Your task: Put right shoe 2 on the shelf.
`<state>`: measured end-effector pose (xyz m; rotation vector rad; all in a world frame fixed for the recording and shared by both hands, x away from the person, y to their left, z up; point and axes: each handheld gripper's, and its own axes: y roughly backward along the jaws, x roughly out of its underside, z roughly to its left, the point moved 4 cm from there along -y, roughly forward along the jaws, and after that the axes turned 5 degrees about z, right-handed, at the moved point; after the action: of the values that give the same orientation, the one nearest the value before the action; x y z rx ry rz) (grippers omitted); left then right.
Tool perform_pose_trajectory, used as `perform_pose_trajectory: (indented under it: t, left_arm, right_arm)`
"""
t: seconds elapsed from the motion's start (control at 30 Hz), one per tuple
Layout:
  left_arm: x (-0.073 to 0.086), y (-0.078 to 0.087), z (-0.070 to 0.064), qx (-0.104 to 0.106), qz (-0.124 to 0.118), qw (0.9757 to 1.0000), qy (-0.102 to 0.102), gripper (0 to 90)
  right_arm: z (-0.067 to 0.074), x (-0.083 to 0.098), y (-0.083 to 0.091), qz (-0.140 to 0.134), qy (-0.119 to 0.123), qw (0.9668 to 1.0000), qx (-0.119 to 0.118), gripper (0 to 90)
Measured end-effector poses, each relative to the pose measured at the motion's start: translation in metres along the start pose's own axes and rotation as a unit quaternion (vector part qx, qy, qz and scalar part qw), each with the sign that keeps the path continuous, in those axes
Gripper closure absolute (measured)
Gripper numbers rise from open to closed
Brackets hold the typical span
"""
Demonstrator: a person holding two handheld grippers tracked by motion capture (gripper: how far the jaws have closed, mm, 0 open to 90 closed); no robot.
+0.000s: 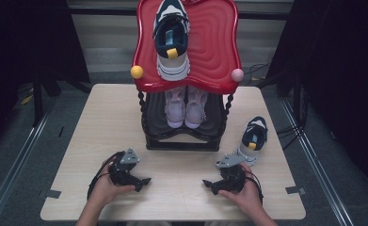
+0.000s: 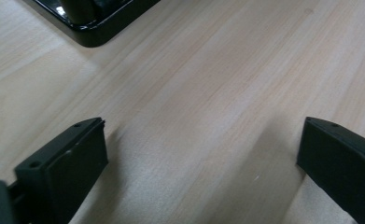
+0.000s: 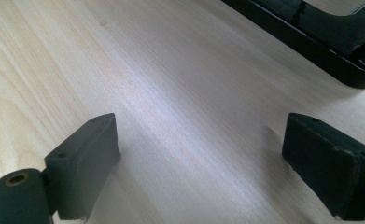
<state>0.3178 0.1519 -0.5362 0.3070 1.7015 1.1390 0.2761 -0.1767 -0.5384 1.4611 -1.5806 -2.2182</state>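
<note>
Both tools, left (image 1: 146,181) and right (image 1: 205,182), wide open, empty, on table (image 1: 181,197); shoe rack (image 1: 184,139) ahead, sneaker (image 1: 253,136) beside right.

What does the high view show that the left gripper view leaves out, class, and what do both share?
High view alone: the red top shelf bearing a navy-and-white sneaker, a pale pair on the lower shelf, a second navy sneaker on the table, both hands. Left gripper view alone: the left gripper close up, jaws wide apart, nothing between. Shared: the wooden table and the rack's black base.
</note>
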Motion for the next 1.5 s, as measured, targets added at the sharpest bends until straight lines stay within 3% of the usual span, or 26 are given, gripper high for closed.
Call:
perform_pose_trajectory:
  t: [0.2, 0.43, 0.6, 0.73, 0.9, 1.27, 1.5]
  left_arm:
    - [0.003, 0.000, 0.000, -0.001, -0.019, 0.9998, -0.003, 0.0]
    - [0.004, 0.001, 0.000, 0.000, -0.020, 0.9998, -0.001, 0.0]
    - [0.004, 0.001, 0.000, 0.000, -0.020, 0.9998, -0.001, 0.0]
    - [0.004, 0.001, 0.000, 0.000, -0.020, 0.9998, -0.001, 0.0]
    - [0.005, 0.001, 0.001, 0.002, -0.018, 0.9998, -0.007, 0.0]
    - [0.005, 0.001, 0.001, 0.002, -0.017, 0.9998, -0.007, 0.0]
    - [0.005, 0.001, 0.001, 0.002, -0.017, 0.9998, -0.007, 0.0]
  right_arm:
    - [-0.005, 0.003, 0.010, 0.020, -0.010, 0.9997, -0.005, 13.6]
    - [-0.012, 0.003, 0.026, 0.031, -0.009, 0.9989, -0.034, 14.9]
    - [-0.013, 0.002, 0.039, 0.067, -0.005, 0.9963, -0.054, 16.4]
    - [-0.015, -0.001, 0.049, 0.105, 0.022, 0.9921, -0.065, 17.0]
    - [-0.019, -0.001, 0.060, 0.132, 0.035, 0.9888, -0.061, 17.3]
    - [-0.031, -0.004, 0.082, 0.158, 0.051, 0.9846, -0.054, 19.3]
    - [-0.039, -0.012, 0.094, 0.192, 0.061, 0.9782, -0.049, 21.5]
